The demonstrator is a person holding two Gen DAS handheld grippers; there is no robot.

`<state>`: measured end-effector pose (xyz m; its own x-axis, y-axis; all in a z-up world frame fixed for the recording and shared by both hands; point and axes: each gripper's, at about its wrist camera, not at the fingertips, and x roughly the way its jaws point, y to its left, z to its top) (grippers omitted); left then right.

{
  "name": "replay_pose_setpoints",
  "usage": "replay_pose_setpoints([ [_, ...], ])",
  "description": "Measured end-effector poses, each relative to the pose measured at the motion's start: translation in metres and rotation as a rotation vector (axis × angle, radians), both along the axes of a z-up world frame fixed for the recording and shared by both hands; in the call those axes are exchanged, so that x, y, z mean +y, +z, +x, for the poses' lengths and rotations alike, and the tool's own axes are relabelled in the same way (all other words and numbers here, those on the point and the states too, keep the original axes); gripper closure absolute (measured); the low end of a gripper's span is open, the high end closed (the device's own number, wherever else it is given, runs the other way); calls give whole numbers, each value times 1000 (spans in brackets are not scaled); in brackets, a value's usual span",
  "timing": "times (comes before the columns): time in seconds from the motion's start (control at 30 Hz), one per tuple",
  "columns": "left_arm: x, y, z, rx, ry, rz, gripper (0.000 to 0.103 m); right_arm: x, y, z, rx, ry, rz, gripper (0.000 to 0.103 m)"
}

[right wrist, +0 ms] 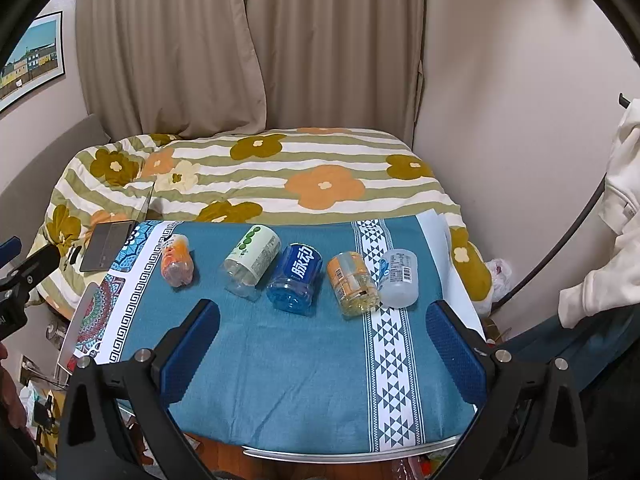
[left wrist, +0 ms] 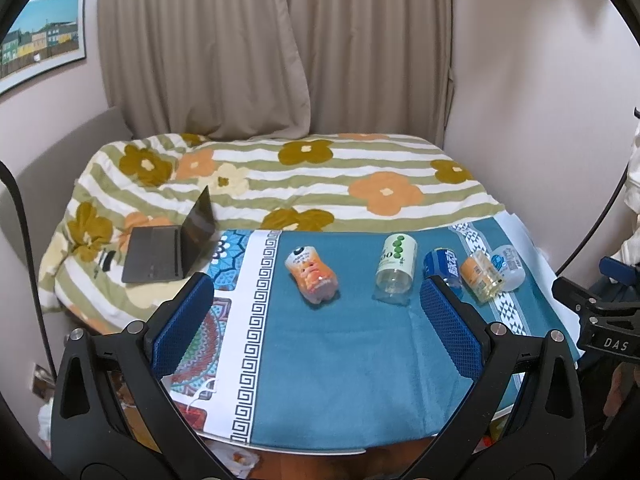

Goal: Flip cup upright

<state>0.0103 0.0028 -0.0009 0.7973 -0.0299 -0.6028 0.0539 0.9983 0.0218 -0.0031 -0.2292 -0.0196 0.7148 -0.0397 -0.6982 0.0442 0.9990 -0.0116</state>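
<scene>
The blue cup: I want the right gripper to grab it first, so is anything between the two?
Nothing visible. The right gripper hangs open over bare blue cloth, with the blue cup lying on its side just beyond. The green-labelled cup and orange-labelled cup flank it closely.

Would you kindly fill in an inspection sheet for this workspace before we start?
Surface: blue cloth over the table.
Job's things: five cups on their sides in a row: peach, green, blue, orange, white.
Clutter: nothing seen on the cloth.
Grippers: left gripper and right gripper both open, empty, short of the cups.
Cables: black cable at right.
Surroundings: laptop on floral bed, curtain.
</scene>
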Motion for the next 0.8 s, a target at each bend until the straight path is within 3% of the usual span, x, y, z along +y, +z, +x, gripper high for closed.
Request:
replay_pose_setpoints([
  [0.8,1,1,1,0,2,0,0,-3,3,0,-3,-4,4,0],
])
